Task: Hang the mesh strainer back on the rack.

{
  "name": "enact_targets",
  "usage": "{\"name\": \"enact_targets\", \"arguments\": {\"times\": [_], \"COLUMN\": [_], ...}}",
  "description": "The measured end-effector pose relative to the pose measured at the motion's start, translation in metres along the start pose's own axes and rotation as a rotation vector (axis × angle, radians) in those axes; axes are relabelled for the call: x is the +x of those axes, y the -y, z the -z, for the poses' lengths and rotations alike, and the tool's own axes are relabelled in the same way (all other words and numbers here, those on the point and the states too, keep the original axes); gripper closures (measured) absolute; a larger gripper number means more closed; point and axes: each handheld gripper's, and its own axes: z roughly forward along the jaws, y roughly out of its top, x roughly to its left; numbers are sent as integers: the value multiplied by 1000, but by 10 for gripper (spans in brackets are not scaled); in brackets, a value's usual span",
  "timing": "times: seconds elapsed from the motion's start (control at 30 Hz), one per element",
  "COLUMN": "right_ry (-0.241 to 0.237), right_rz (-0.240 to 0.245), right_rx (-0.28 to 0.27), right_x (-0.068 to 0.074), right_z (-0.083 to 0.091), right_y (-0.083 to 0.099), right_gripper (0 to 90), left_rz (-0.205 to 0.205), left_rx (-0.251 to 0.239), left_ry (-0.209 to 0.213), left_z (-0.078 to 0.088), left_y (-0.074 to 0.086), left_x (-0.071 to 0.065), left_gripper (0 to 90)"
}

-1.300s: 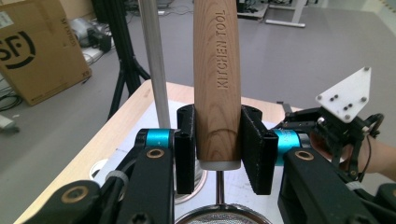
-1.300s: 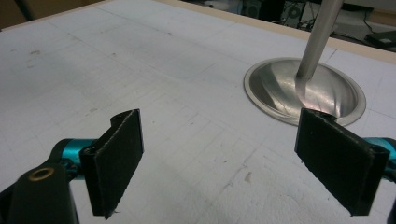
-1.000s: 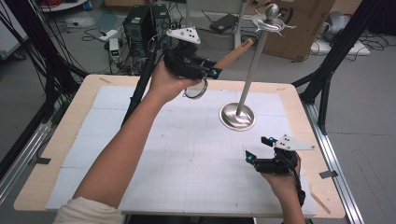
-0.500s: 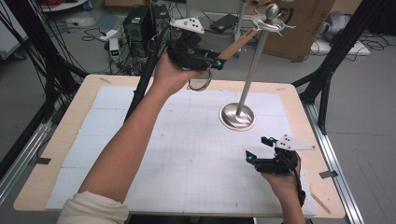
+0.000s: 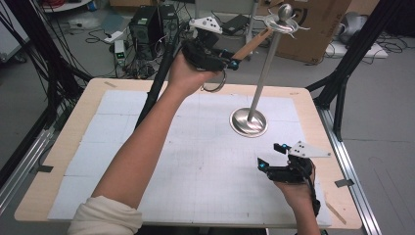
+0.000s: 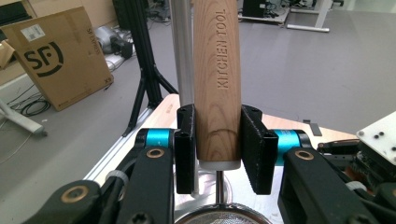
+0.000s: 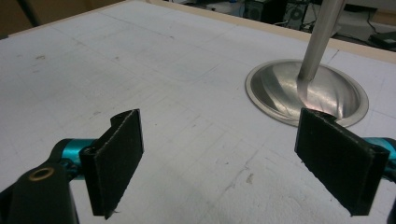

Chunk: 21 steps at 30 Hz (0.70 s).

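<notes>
Left gripper clamped on the wooden handle of a strainer, held high beside the hook stand. Could miss a hook at the top — or knock the pole and tip it. Right gripper gaping, empty, low over the table.

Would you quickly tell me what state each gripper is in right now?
Left gripper: shut on the wooden handle of a kitchen tool, raised near the top of the metal stand.
Right gripper: open, holding nothing, low over the table.
</notes>
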Motion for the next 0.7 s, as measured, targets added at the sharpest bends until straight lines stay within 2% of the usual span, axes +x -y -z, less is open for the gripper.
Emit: {"name": "enact_targets", "arguments": {"times": [0.47,0.7], "right_ry": [-1,-3], "right_rz": [-7,-5], "right_rx": [-1,-4], "right_x": [0,0], "right_z": [0,1], "right_y": [0,0], "right_gripper": [143,143], "left_rz": [-7,0], "left_rx": [8,29], "left_ry": [-53,-42], "left_z": [-22,-35], "left_y": [5,8], "left_x": [3,4], "left_gripper": [688,688]}}
